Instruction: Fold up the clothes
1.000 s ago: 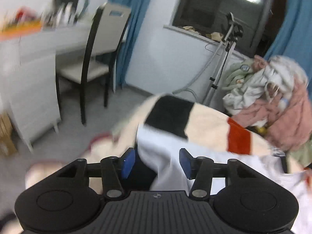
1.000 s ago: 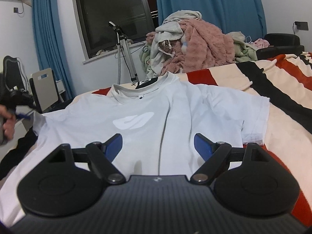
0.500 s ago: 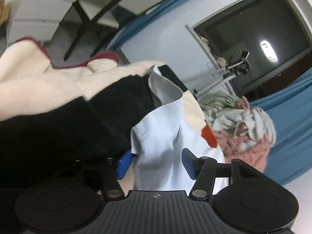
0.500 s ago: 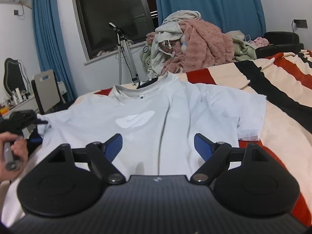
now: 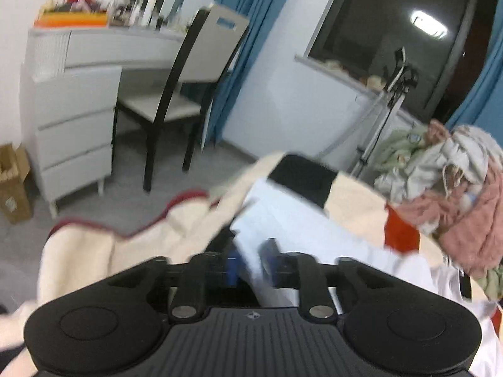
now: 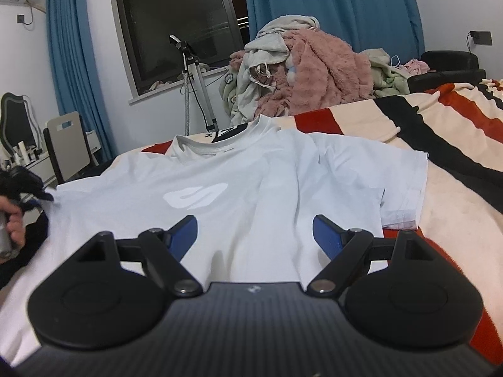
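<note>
On the bed (image 6: 446,188), a white shirt (image 6: 220,182) lies flat.
Soft, limp cloth: left claw (image 5: 251,267) closing on its sleeve edge; right claw (image 6: 254,235) wide open, empty.

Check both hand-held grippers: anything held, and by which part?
Left hand-held gripper is closing on the white T-shirt's sleeve edge. Right hand-held gripper is open, holding nothing.

A striped blanket (image 6: 446,157) is spread across the bed. Beyond it, a laundry heap (image 6: 301,72) is piled. Left of the heap a tripod (image 6: 195,84) is stood below the window (image 6: 176,22); further left, a chair (image 5: 195,78) is tucked beside a dresser (image 5: 72,100).
</note>
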